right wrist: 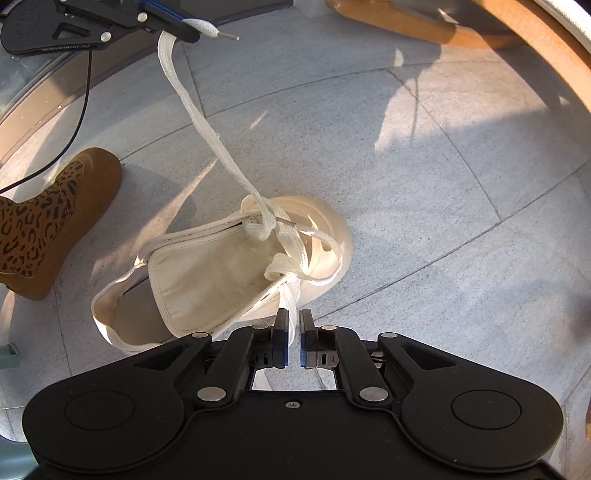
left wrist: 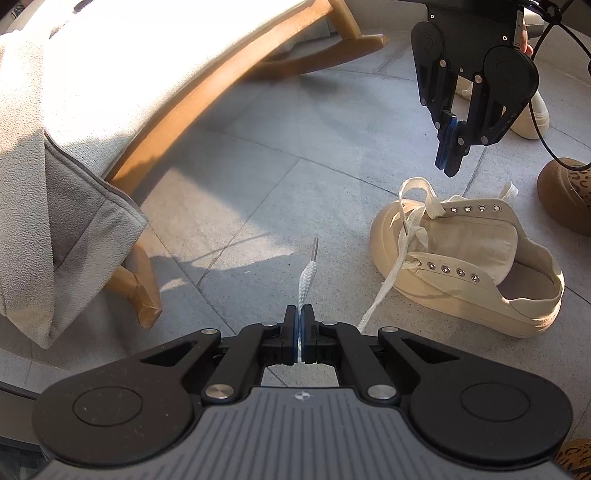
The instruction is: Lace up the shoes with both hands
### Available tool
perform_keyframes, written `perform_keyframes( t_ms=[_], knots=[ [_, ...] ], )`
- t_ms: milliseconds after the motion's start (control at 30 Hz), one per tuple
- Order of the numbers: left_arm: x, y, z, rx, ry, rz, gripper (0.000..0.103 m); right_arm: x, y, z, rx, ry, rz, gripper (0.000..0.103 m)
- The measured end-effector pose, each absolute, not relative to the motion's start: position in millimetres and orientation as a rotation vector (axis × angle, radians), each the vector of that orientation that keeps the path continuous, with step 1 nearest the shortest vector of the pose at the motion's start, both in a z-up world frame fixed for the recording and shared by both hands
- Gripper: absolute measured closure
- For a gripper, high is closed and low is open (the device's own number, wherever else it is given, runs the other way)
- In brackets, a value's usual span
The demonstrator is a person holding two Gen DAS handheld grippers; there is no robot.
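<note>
A cream canvas sneaker (left wrist: 469, 258) (right wrist: 207, 280) lies on the grey tiled floor, laced only through the eyelets nearest the toe. My left gripper (left wrist: 300, 317) (right wrist: 184, 27) is shut on one end of the white lace (left wrist: 306, 280) (right wrist: 192, 107), whose metal tip (left wrist: 315, 247) pokes out past the pads. That strand runs taut up from the toe eyelets. The other lace end (left wrist: 404, 218) lies loose over the toe. My right gripper (left wrist: 448, 166) (right wrist: 294, 325) hangs above the shoe's toe, pointing down. A narrow gap shows between its pads, and nothing is held there.
A brown leopard-print boot (right wrist: 55, 221) (left wrist: 569, 192) stands close beside the sneaker. A second cream shoe (left wrist: 532, 118) sits farther back. A wooden rocking chair (left wrist: 207, 88) with a grey cushion (left wrist: 74, 206) fills the left. A black cable (right wrist: 74, 122) trails near the boot.
</note>
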State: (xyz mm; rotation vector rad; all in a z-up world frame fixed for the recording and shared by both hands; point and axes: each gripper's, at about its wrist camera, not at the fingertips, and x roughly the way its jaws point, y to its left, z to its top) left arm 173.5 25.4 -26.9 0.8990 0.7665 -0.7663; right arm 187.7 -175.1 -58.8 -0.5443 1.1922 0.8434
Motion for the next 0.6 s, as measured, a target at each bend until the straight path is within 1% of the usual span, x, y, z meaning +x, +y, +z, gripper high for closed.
perform_keyframes(
  t_ms=[100,133,167,233,333,400,433,500,533,600],
  knots=[
    [173.6,25.7,-24.1,0.878,0.761,-0.776,0.103,193.4,-158.2,-60.1,-0.631,1.11,0.87,0.097],
    [173.2,26.1,-23.5,0.87,0.761,-0.782,0.103,194.9,-150.0,-63.8,-0.679,1.092,0.893,0.094],
    [172.8,26.4,-22.8,0.861,0.761,-0.787,0.103,196.3,-143.9,-67.0,-0.718,1.077,0.91,0.088],
    [172.3,25.5,-23.8,0.857,0.764,-0.804,0.103,194.9,-131.5,-74.6,-0.839,1.033,0.951,0.081],
    [169.9,22.3,-27.1,0.865,0.759,-0.824,0.103,189.4,-118.1,-85.5,-1.025,0.956,1.04,0.08],
    [168.5,18.1,-28.9,0.866,0.753,-0.841,0.103,190.4,-114.5,-91.5,-1.071,0.953,1.077,0.081],
    [168.0,16.9,-29.3,0.862,0.75,-0.846,0.103,192.3,-112.3,-95.2,-1.084,0.963,1.099,0.081],
    [167.3,15.0,-30.2,0.853,0.748,-0.855,0.103,195.7,-110.5,-99.9,-1.082,0.977,1.096,0.089],
    [166.9,14.9,-30.8,0.845,0.75,-0.856,0.103,197.3,-109.8,-102.0,-1.079,0.983,1.089,0.1],
    [167.4,15.6,-32.0,0.814,0.755,-0.858,0.103,201.3,-109.5,-104.2,-1.054,1.002,1.072,0.102]
  ],
)
